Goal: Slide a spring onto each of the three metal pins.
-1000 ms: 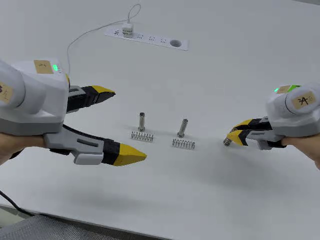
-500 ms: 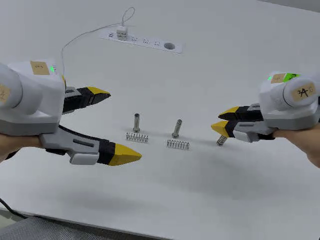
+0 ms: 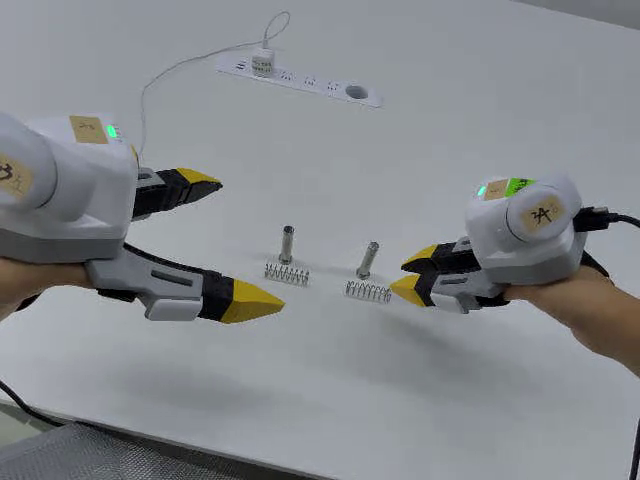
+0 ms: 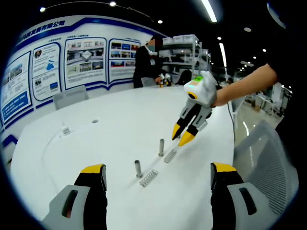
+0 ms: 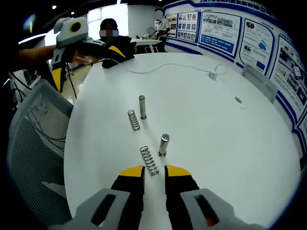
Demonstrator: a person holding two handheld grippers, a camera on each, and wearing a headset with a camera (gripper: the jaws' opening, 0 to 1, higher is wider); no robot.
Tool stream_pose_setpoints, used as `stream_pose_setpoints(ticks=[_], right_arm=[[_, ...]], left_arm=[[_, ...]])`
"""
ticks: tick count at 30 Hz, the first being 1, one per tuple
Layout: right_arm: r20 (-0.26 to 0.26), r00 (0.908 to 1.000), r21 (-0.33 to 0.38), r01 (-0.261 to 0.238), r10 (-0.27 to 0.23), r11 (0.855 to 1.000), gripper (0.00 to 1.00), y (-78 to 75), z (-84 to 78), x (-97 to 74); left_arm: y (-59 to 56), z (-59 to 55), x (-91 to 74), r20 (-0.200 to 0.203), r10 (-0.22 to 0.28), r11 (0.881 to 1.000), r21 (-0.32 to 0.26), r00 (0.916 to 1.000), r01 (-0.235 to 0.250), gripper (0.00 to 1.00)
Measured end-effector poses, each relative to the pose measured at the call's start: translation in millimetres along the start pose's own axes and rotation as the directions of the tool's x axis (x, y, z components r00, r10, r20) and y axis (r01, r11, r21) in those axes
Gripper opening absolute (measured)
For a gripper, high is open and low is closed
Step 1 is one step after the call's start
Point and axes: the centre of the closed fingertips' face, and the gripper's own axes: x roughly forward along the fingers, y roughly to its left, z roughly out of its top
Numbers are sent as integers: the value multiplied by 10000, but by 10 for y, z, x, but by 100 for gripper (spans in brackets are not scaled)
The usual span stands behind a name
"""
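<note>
Left gripper at 9 o'clock gapes wide and empty, right gripper at 3 o'clock, jaws slightly parted and empty, nears the right spring; it and the left spring lie just 6 o'clock of the upright right pin and left pin

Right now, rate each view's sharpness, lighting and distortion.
Head view: sharp, evenly lit, only faint shadows on the table. Left gripper view: fisheye bends the table edge; ceiling lights blown white. Right gripper view: same bending, near pin crisp.
</note>
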Motion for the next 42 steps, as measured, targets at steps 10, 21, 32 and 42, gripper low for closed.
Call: stream_pose_setpoints(ticks=[10, 21, 32, 42], right_arm=[[-1180, 9925, -1342, -484, 326, 9898, 17, 45, -158, 209], [-1415, 9857, -1087, -1077, 918, 9882, 12, 99, -179, 340], [-1417, 9877, -1060, -816, 662, 9910, 11, 142, -173, 315], [-874, 9932, -948, -855, 773, 9918, 10, 278, 49, 46]], left_arm=[[11, -112, -17, -214, 65, 9998, -200, 9997, -70, 90], [-6, -183, -23, -344, 86, 9992, -391, 9994, -99, 90], [-31, -171, -8, -415, -8, 9995, -325, 9991, -6, 89], [-129, -72, 65, -396, -347, 9994, 54, 9986, 350, 88]])
